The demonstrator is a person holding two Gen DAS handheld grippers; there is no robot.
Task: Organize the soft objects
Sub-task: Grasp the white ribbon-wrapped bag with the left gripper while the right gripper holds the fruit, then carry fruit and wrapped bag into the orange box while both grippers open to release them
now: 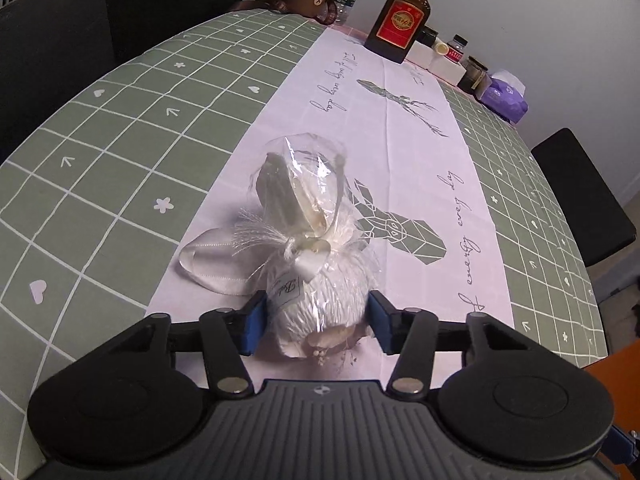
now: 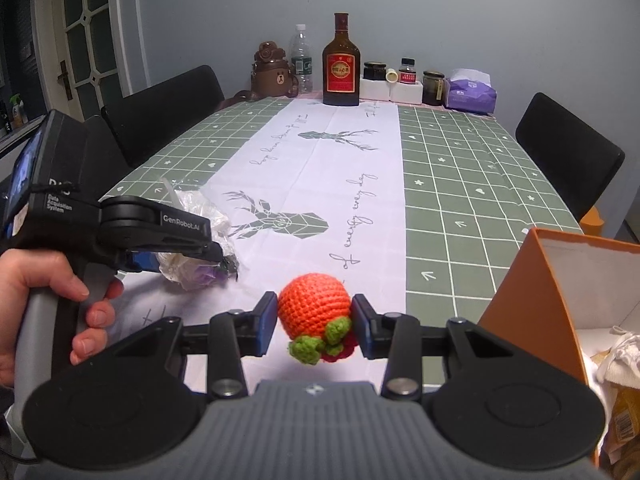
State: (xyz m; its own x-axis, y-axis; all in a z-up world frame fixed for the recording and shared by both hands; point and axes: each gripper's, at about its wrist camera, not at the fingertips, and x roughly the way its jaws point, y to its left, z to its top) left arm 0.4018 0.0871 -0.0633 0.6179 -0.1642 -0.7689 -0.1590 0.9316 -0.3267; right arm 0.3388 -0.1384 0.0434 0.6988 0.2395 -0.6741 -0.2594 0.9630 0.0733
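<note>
Left wrist view
- Left gripper [image 1: 317, 324]: its blue pads press on both sides of the wrapped white plush [image 1: 316, 292]; jaws closed onto it.
- Wrapped white plush: a white soft toy in a clear plastic bag, ribbon loop trailing to its left, lying on the white runner [image 1: 400, 128] at the near end of the table [image 1: 120, 140].
- Open room: the runner stretches bare ahead of the plush as far as the brown bottle [image 1: 400, 20]; green checked cloth lies bare on both sides.
- Edges: the table's left edge meets dark chairs [image 1: 60, 40]; the right edge drops off by another black chair [image 1: 580, 200]; jars, white boxes and a purple tissue pack [image 1: 505, 95] line the far edge against the wall.

Right wrist view
- Right gripper [image 2: 315, 320]: jaws closed on the orange crochet fruit [image 2: 314, 306], pads touching its left and right sides; green leaves hang below it.
- Orange crochet fruit: held just above the runner's near end; whether it touches the cloth I cannot tell.
- Left hand [image 2: 48, 292]: grips the other gripper's handle at the left, that gripper's fingers around the plastic-wrapped plush.
- Orange box [image 2: 552, 280]: open, at the table's near right corner, just right of the right gripper; white cloth-like items show inside.
- Open room: the green squares between the fruit and the box wall are bare.
- Far edge: bear-shaped flask [image 2: 272, 70], water bottle [image 2: 301, 60], brown bottle, jars.
</note>
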